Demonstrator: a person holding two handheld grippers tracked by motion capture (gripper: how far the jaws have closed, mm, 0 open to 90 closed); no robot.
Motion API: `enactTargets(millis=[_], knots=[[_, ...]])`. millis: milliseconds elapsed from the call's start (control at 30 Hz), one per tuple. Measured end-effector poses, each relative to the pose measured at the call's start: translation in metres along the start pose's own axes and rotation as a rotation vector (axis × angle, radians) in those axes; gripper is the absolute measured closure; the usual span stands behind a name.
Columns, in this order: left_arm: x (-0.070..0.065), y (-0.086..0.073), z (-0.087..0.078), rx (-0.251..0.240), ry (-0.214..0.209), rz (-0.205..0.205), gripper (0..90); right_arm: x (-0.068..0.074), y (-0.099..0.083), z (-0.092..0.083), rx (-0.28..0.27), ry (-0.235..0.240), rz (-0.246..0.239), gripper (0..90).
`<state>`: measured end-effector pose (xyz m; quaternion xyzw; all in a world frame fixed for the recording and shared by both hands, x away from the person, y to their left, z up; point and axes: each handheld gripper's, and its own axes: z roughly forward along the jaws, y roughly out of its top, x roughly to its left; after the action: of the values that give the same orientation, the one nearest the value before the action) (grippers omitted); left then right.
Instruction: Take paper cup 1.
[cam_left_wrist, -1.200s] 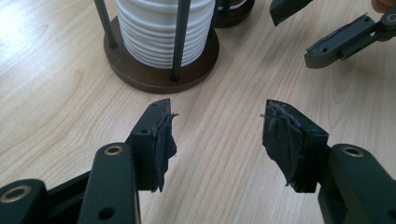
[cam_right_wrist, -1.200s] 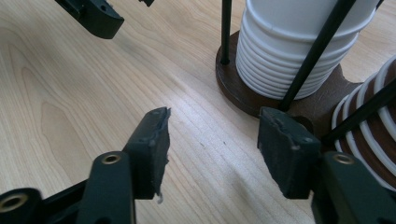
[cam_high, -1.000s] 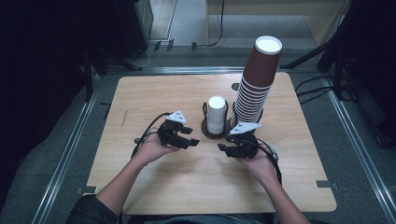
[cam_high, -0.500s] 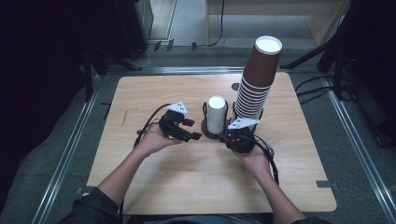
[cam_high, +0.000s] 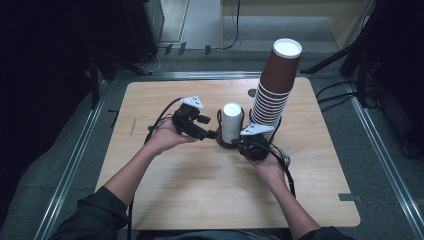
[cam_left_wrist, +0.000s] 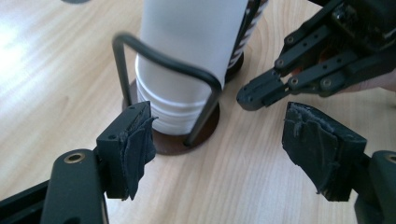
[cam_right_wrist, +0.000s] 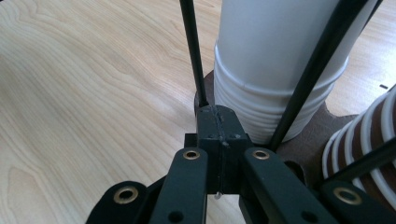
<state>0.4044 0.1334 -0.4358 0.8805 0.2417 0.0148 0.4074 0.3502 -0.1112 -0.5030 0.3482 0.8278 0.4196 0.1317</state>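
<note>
My left claw has just been opening, nothing between its pads, near the white cup stack, whose top is cut off. My right claw is pressed closed at the wire holder's base; whether it pinches the wire is hidden.

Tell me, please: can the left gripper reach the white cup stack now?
Probably yes. The left gripper is open just before the white cup stack; only the thin wire holder loops around it, and the shut right gripper sits aside.

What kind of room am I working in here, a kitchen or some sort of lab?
Most likely a lab or recording rig, not a kitchen: a bare wooden table sits inside a metal rail frame on grey flooring, with loose cables and dark equipment stands around it. The cup stacks look like test props.
</note>
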Motion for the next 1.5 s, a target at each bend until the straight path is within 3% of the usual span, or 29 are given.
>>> enactTargets(millis=[233, 467, 667, 833, 1167, 1300, 1500], knots=[[0.000, 0.022, 0.001, 0.003, -0.010, 0.035, 23.6, -0.002, -0.001, 0.006, -0.005, -0.012, -0.008, 89.7], [0.001, 0.038, 0.010, 0.040, -0.016, 0.056, 23.2, -0.005, 0.001, 0.011, -0.012, -0.025, 0.002, 88.0], [0.006, 0.051, 0.016, 0.053, -0.001, 0.056, 22.6, -0.007, 0.001, 0.015, -0.011, -0.027, 0.009, 87.4], [0.008, 0.060, 0.024, 0.079, 0.011, 0.080, 21.1, -0.007, 0.001, 0.014, -0.018, -0.027, 0.010, 87.4], [0.009, 0.067, 0.038, 0.091, 0.028, 0.101, 24.7, -0.007, 0.001, 0.015, -0.016, -0.023, 0.006, 87.0], [0.007, 0.068, 0.039, 0.081, 0.051, 0.127, 31.2, -0.007, 0.001, 0.016, -0.022, -0.015, 0.009, 85.5], [0.006, 0.068, 0.039, 0.082, 0.062, 0.133, 32.3, -0.008, 0.001, 0.016, -0.023, -0.013, 0.011, 85.3]])
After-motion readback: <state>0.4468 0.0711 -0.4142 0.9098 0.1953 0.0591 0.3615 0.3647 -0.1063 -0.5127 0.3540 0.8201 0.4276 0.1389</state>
